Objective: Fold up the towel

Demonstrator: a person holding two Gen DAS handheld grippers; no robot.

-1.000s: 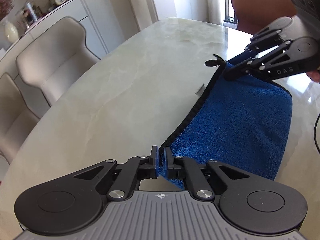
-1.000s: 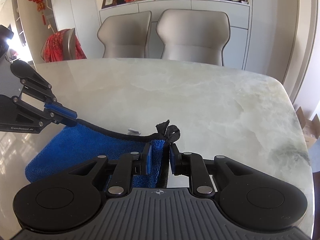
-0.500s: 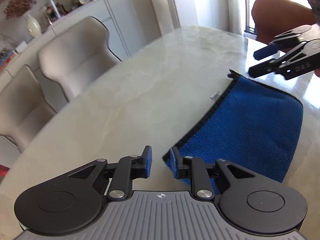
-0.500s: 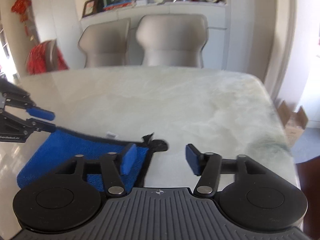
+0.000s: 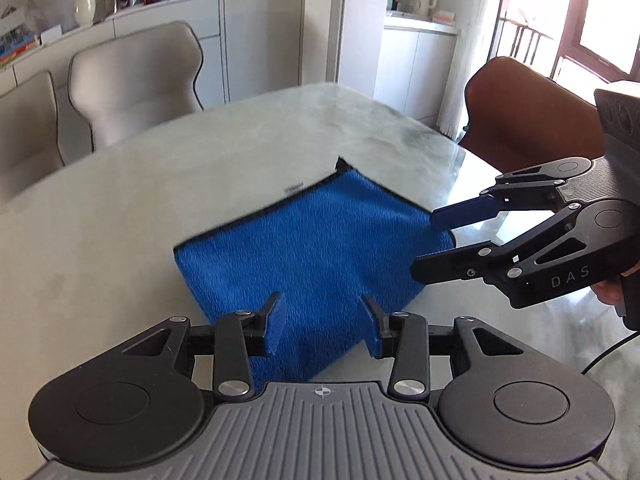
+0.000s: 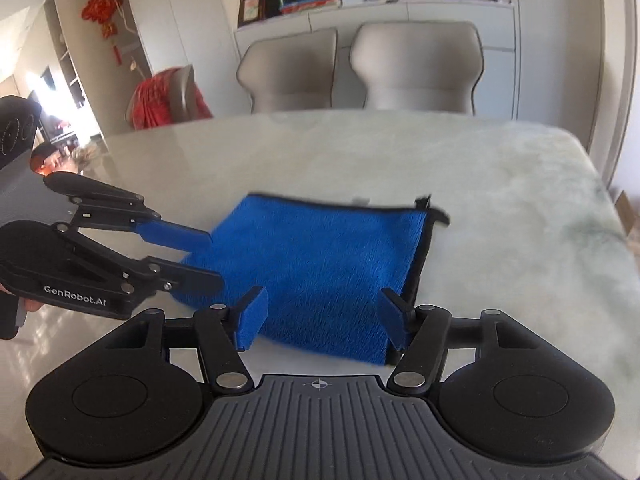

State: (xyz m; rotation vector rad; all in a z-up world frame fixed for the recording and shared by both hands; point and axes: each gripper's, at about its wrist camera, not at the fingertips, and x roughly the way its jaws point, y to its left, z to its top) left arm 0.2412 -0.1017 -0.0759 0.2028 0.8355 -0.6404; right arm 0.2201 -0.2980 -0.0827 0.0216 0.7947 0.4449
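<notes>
A blue towel (image 5: 312, 248) with black edging lies folded flat on the marble table (image 5: 160, 184); it also shows in the right wrist view (image 6: 320, 264). My left gripper (image 5: 324, 328) is open and empty, just above the towel's near edge. My right gripper (image 6: 320, 318) is open and empty, over the towel's near side. Each gripper shows in the other's view: the right one (image 5: 436, 240) at the towel's right edge, the left one (image 6: 208, 256) at the towel's left edge. Neither holds the cloth.
Beige chairs (image 6: 416, 68) stand at the table's far side, with a cabinet of ornaments (image 6: 376, 0) behind. A brown chair (image 5: 528, 116) is at the right end. A small white tag (image 5: 294, 189) lies by the towel's far edge.
Both grippers let go of the towel's corners, opened wide and drew back. The towel now lies flat on the table.
</notes>
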